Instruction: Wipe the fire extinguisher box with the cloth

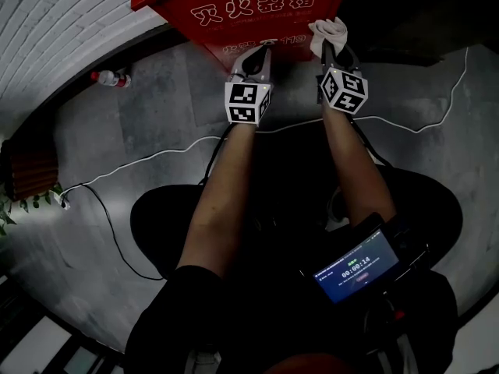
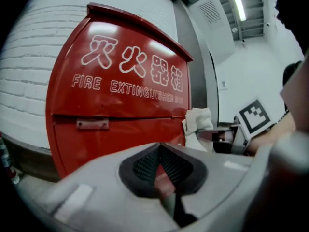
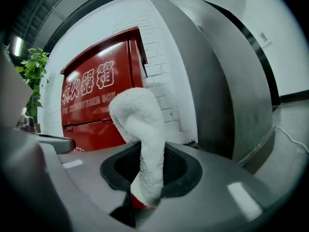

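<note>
A: Where does the box lie from the cloth?

B: Ahead and to the left; in the right gripper view the red front sits left of the cloth, and straight beyond the cloth is white brick wall — so I'd judge the wipe calls for a sweep leftward onto the front.

A: Which of the 2 grippers is nearer?

B: Both are close up to it; the left gripper faces the front squarely, while the right gripper stands off the box's right edge. In the left gripper view the cloth is just beside that edge; whether it touches, I cannot tell.

A: And the grip?

B: The right gripper's jaws are clamped on the cloth's lower end; the rest stands up as 1 folded tongue pointing forward. The left gripper's jaws are together with nothing between them.

A: The box's long lines?

B: Lettering and lid seam run left to right — a sideways stroke would follow them.
</note>
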The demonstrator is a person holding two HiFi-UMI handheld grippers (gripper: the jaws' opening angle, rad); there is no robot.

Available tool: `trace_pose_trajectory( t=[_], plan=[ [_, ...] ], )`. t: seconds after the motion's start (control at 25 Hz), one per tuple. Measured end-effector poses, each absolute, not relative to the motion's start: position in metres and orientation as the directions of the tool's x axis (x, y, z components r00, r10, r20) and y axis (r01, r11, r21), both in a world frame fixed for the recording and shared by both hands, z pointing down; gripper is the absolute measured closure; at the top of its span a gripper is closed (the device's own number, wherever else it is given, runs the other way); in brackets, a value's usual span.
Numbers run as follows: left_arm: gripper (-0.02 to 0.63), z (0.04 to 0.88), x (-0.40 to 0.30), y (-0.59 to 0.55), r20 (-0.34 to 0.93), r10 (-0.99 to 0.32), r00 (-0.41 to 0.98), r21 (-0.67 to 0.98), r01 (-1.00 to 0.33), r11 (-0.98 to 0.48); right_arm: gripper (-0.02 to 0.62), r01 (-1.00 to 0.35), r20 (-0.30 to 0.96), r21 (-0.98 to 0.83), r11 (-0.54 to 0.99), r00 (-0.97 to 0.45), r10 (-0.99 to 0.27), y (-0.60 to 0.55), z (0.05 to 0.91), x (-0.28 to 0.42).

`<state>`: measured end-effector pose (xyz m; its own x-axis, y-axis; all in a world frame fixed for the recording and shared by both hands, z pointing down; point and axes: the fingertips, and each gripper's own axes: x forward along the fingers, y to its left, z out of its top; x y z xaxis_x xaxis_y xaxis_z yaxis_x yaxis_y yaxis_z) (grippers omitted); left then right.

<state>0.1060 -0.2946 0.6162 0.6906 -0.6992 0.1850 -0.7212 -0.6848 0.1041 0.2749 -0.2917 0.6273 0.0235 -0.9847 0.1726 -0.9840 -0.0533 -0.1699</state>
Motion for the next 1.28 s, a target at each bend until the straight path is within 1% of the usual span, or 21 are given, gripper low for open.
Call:
trace_pose_trajectory(
  t=[0.16,0.28,0.4,0.52,0.64,0.72,1.0,1.28],
  plan=[
    [0.607,0.628,0.073,-0.295,0.194,-0.727,0.658,0.12,-0.752,-0.649,0.5,-0.981,0.153,-0.184,0.054,-0.083,-0.985,-0.28,0.631,0.234],
    [0.607,0.645,0.045,-0.297,0.202,-0.761,0.617,0.145,-0.787,-0.6,0.5,-0.972,0.171,-0.164,0.166,-0.194,-0.966,-0.276,0.646,0.187],
    [0.607,0.67,0.023,-0.295,0.24,-0.773,0.587,0.148,-0.81,-0.568,0.5,-0.955,0.187,-0.132,0.267,-0.288,-0.939,-0.279,0.662,0.139],
    [0.607,0.694,0.003,-0.293,0.28,-0.779,0.561,0.14,-0.826,-0.545,0.5,-0.936,0.205,-0.122,0.331,-0.349,-0.914,-0.282,0.679,0.1],
    [0.607,0.704,-0.019,-0.297,0.286,-0.801,0.525,0.145,-0.85,-0.506,0.5,-0.919,0.224,-0.126,0.375,-0.394,-0.891,-0.288,0.694,0.067],
    [0.607,0.711,-0.032,-0.302,0.287,-0.815,0.503,0.144,-0.864,-0.483,0.5,-0.91,0.232,-0.133,0.393,-0.414,-0.88,-0.294,0.703,0.05],
    [0.607,0.733,-0.052,-0.305,0.316,-0.812,0.491,0.149,-0.871,-0.469,0.5,-0.897,0.279,-0.191,0.398,-0.438,-0.854,-0.307,0.739,0.012],
    [0.607,0.747,-0.053,-0.312,0.346,-0.805,0.483,0.157,-0.875,-0.457,0.5,-0.902,0.33,-0.191,0.388,-0.431,-0.84,-0.317,0.765,0.001]
  ],
)
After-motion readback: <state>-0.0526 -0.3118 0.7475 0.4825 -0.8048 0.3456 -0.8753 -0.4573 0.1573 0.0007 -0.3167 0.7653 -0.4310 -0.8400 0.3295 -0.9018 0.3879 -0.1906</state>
